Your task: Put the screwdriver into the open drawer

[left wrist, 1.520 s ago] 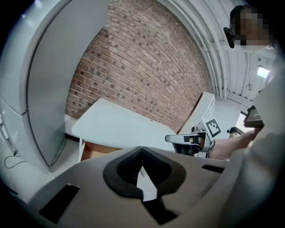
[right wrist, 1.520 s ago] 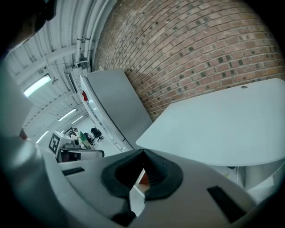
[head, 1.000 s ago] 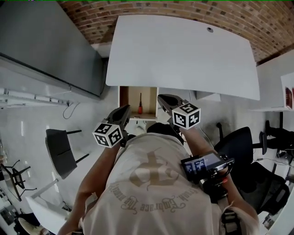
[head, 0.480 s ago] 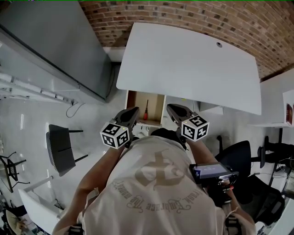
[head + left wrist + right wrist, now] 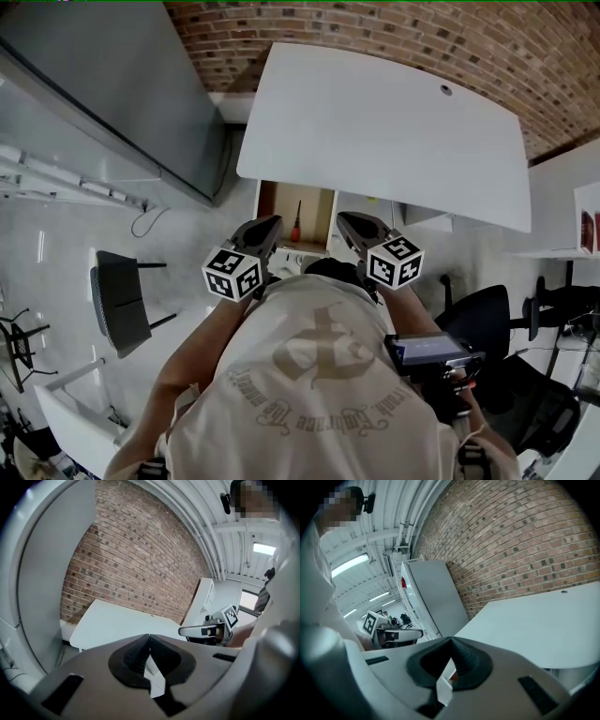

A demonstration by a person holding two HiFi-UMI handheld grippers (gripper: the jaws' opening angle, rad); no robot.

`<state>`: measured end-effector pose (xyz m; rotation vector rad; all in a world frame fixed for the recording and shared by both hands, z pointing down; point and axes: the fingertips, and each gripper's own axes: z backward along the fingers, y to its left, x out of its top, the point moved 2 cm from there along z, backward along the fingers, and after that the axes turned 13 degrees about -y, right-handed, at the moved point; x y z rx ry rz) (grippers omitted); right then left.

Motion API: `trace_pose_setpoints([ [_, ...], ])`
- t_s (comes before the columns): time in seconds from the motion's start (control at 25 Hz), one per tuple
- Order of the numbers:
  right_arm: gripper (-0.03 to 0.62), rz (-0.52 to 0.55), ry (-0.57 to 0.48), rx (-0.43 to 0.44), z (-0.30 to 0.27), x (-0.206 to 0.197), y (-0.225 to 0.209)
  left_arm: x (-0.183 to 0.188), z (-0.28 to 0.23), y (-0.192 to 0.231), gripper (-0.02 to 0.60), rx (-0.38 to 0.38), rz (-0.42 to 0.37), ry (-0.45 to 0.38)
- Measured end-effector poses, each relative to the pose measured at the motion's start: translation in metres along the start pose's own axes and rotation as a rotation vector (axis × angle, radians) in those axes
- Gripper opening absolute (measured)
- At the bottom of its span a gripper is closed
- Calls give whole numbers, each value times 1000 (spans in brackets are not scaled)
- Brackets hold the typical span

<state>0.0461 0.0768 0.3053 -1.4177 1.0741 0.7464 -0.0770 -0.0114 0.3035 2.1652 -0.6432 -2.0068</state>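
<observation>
Barely anything has shifted since a second ago; the right gripper [image 5: 345, 219] sits slightly further back. Its jaws and those of the left gripper [image 5: 270, 225] are pressed together, empty. The red-handled screwdriver [image 5: 296, 226] already lies in the open wooden drawer [image 5: 272, 202] under the white desk top [image 5: 375, 122]. Best to withdraw straight back toward the person, clear of the drawer's front lip and the desk edge.
</observation>
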Motion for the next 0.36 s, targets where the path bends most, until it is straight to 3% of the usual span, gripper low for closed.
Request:
trace_pose_setpoints([
  [0.36,22,-7,-9,-9,-3,-4,3,2,4,6,20,4,-2,-6],
])
